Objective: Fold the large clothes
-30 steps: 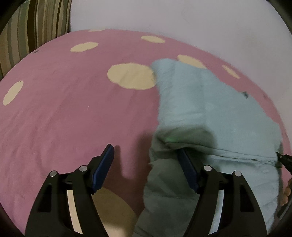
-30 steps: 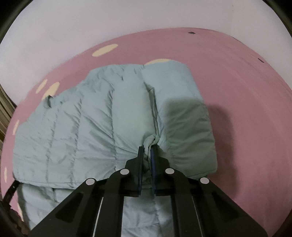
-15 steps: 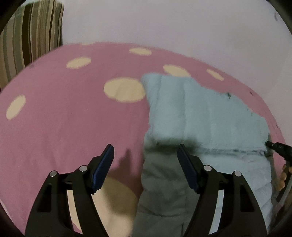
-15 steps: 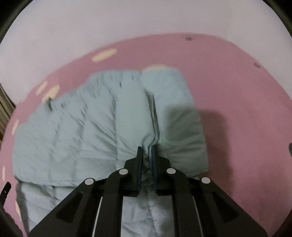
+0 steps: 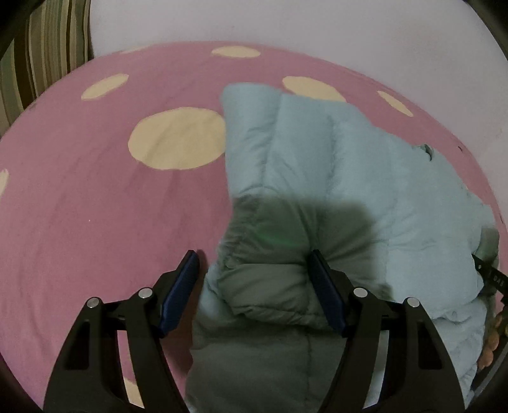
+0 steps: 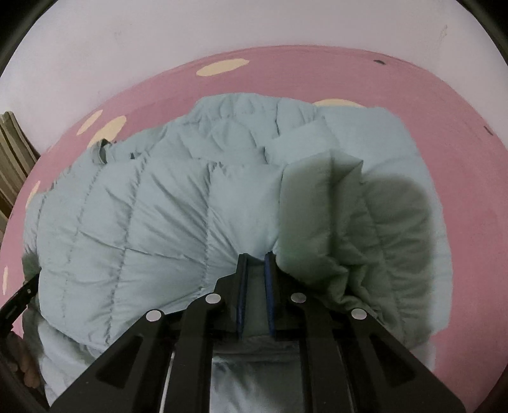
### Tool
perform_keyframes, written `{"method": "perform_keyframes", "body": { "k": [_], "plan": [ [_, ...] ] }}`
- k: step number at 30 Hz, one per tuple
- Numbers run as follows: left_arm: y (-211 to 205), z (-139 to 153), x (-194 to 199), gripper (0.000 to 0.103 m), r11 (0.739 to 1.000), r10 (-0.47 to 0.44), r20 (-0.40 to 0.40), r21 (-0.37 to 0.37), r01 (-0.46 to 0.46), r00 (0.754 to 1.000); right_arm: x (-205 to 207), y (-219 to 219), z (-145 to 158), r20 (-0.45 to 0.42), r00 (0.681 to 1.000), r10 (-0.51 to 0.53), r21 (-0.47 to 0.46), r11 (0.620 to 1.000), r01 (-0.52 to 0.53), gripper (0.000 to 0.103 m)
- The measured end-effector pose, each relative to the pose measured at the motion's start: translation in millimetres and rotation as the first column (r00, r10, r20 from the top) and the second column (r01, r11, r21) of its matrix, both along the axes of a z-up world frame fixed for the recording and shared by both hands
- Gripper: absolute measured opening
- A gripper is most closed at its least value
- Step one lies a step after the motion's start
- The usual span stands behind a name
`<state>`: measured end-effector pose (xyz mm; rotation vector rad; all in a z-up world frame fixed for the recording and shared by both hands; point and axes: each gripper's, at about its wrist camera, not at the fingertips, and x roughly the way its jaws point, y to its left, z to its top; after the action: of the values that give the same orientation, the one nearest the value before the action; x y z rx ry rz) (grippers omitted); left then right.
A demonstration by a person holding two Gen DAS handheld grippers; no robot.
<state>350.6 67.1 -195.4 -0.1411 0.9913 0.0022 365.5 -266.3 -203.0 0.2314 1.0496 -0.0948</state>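
A pale blue quilted puffer jacket (image 5: pixel 365 165) lies on a pink bedsheet with cream dots (image 5: pixel 95 197). My left gripper (image 5: pixel 254 263) is open, its blue-padded fingers either side of a bunched, shaded fold at the jacket's left edge. In the right wrist view my right gripper (image 6: pixel 255 259) is shut on a pinched edge of the jacket (image 6: pixel 143 222), with a folded sleeve part (image 6: pixel 317 203) bulging just to its right. The right gripper's tip also shows in the left wrist view (image 5: pixel 485 270) at the far right edge.
A white wall (image 5: pixel 285 28) stands behind the bed. A striped cushion (image 5: pixel 41 54) stands at the far left corner. Bare pink sheet (image 6: pixel 460 133) lies right of the jacket.
My left gripper has moved right and forward onto the jacket's folded edge, staying open. My right gripper stayed shut and pulled the jacket closer, bunching it up.
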Motion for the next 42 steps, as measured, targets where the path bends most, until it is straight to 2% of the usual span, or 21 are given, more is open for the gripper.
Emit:
{"method": "perform_keyframes", "body": {
  "k": [2,4,5,7,11,13,14,18,21,22,25,29,31,33,35,36,38,42],
  "plan": [
    [-8.3,-1.0,0.2,0.071,0.998,-0.021,0.011,0.066,0.020,1.000,-0.1,2.7,0.8,0.003,1.000,0.004,-0.014,1.000,-0.004,0.010],
    [-10.2,1.9,0.7,0.069,0.996,-0.020,0.007,0.082,0.020,1.000,0.1,4.0,3.2,0.003,1.000,0.006,-0.021,1.000,-0.005,0.011],
    [-8.9,6.5,-0.4,0.065,0.998,-0.011,0.003,0.067,0.010,1.000,-0.4,3.9,6.6,0.006,1.000,0.005,-0.021,1.000,-0.005,0.011],
    [-7.4,19.9,-5.5,0.064,0.999,0.010,0.021,0.044,-0.011,1.000,-3.1,3.7,16.2,0.015,1.000,0.008,-0.026,1.000,-0.008,0.011],
    [-20.5,52.9,-8.3,0.067,0.999,-0.034,0.142,0.024,0.031,0.989,-4.4,2.9,41.0,0.088,0.996,0.012,-0.019,1.000,-0.010,0.012],
    [-33.0,59.1,-0.2,0.071,0.997,-0.081,0.167,0.008,0.081,0.983,1.8,5.5,48.8,0.113,0.993,0.020,-0.017,1.000,-0.018,0.027],
    [-40.4,59.3,6.4,0.071,0.995,-0.095,0.166,0.012,0.094,0.982,7.5,8.5,50.5,0.120,0.992,0.027,-0.017,1.000,-0.025,0.036],
    [-64.5,46.2,33.7,0.071,0.993,-0.116,0.121,0.019,0.115,0.986,33.2,20.9,36.8,0.097,0.993,0.060,-0.056,0.997,-0.055,0.037],
    [-78.1,10.8,56.6,0.071,0.990,-0.125,-0.007,0.071,0.126,0.992,46.8,24.6,7.8,0.016,0.997,0.077,-0.086,0.993,-0.075,0.037],
    [-80.0,5.7,57.7,0.071,0.989,-0.127,-0.013,0.074,0.128,0.992,46.7,25.6,4.0,0.020,0.996,0.083,-0.098,0.992,-0.081,0.037],
    [-80.5,11.0,54.0,0.071,0.989,-0.119,0.014,0.087,0.117,0.993,44.6,27.4,10.2,0.032,0.995,0.090,-0.120,0.989,-0.086,0.037],
    [-67.2,32.6,31.1,0.071,0.996,-0.083,0.076,0.036,0.080,0.994,24.0,22.7,35.1,0.077,0.994,0.082,-0.072,0.994,-0.077,0.037],
    [-64.8,38.7,20.5,0.071,0.997,-0.079,0.109,0.035,0.075,0.991,9.8,25.4,40.9,0.094,0.991,0.091,-0.081,0.993,-0.084,0.037],
    [-66.4,34.7,17.5,0.071,0.995,-0.094,0.092,0.043,0.090,0.991,4.8,29.0,33.9,0.066,0.993,0.101,-0.084,0.992,-0.096,0.037],
    [-74.2,14.2,26.3,0.071,0.989,-0.134,0.005,0.061,0.133,0.991,9.4,29.0,12.9,0.000,0.995,0.103,-0.070,0.992,-0.103,0.038],
    [-77.1,6.6,29.5,0.071,0.987,-0.146,-0.004,0.070,0.146,0.989,13.7,30.1,5.8,-0.003,0.994,0.106,-0.071,0.992,-0.106,0.038],
    [-78.5,8.0,28.9,0.071,0.984,-0.157,0.012,0.083,0.156,0.987,15.1,30.9,7.2,0.011,0.994,0.107,-0.070,0.992,-0.106,0.038],
    [-62.1,26.2,9.4,0.071,0.988,-0.151,0.039,0.023,0.150,0.988,-4.9,21.0,31.8,0.057,0.993,0.102,-0.036,0.994,-0.100,0.040]
  ]
}}
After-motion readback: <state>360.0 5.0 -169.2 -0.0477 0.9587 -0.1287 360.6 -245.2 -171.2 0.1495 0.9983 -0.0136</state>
